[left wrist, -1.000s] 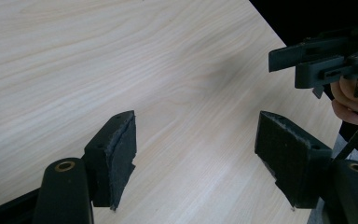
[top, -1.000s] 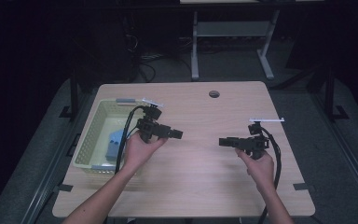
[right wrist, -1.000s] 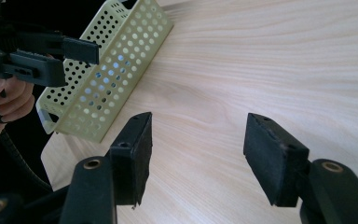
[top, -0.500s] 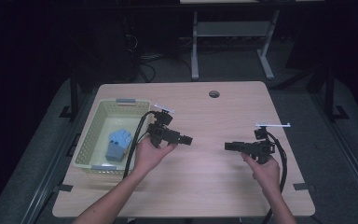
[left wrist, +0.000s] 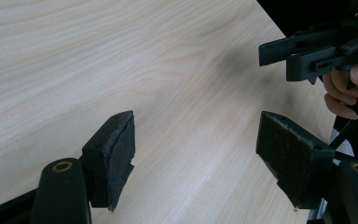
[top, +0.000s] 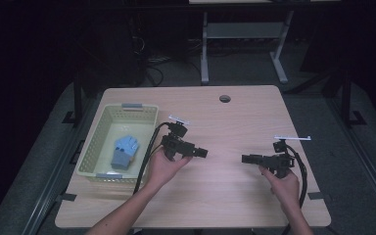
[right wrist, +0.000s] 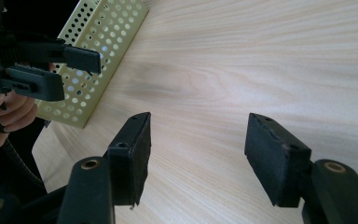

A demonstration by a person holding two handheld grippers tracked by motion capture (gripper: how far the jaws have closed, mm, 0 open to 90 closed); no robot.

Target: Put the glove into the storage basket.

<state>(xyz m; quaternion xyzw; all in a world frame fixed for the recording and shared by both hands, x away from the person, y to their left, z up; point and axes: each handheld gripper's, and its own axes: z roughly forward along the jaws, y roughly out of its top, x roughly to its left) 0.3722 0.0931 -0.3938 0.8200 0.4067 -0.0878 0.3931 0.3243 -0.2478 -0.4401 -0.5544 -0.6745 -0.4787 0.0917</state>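
Note:
My left gripper is held in a hand just right of a pale yellow perforated basket and points right across the wooden table. Its jaws stand open with nothing between them. My right gripper is held near the table's right side and points left, towards the other one. Its jaws are open too, over bare wood. A folded light blue cloth lies inside the basket. The right gripper appears far off in the left gripper view, and the left gripper in the right gripper view.
A round cable hole sits near the table's far edge. Black cables trail from both grippers towards the near edge. Behind the table stands a grey metal frame on a dark floor.
Both hands have come nearer the front of the table and lower. The left gripper has drifted right, away from the basket. The blue cloth has not moved.

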